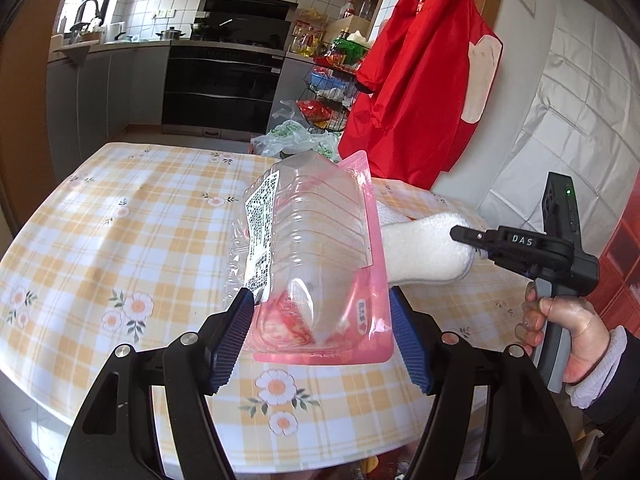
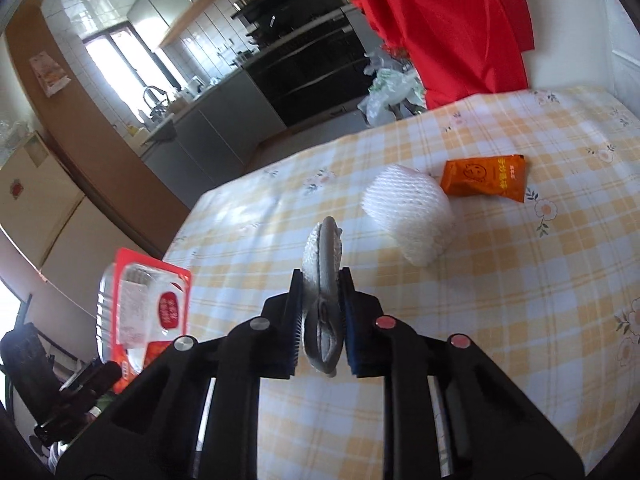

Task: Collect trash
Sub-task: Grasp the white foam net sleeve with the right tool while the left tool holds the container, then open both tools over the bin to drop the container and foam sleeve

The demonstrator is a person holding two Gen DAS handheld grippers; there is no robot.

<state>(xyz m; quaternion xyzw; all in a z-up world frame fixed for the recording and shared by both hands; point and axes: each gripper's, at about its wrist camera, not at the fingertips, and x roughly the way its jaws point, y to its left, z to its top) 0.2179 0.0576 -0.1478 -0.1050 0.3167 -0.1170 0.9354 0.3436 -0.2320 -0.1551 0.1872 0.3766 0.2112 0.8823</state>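
Note:
My left gripper [image 1: 320,326] is shut on a clear plastic clamshell box [image 1: 312,248] with a pink base and a printed label, held tilted above the checked table [image 1: 120,240]. The same box [image 2: 148,312] shows at the left edge of the right wrist view. My right gripper [image 2: 320,280] is shut on a soft white-and-grey fleecy piece [image 2: 324,264], lifted off the cloth. In the left wrist view a hand [image 1: 568,332] holds that gripper [image 1: 466,240] with the fleecy piece [image 1: 424,248] sticking out behind the box. A white foam net [image 2: 408,216] and an orange snack packet [image 2: 484,178] lie on the table.
A red cloth [image 1: 420,72] hangs over a chair at the table's far side. Plastic bags [image 1: 296,140] and a wire rack of groceries [image 1: 328,92] stand on the floor beyond. Kitchen cabinets and a black oven [image 1: 224,84] line the back wall.

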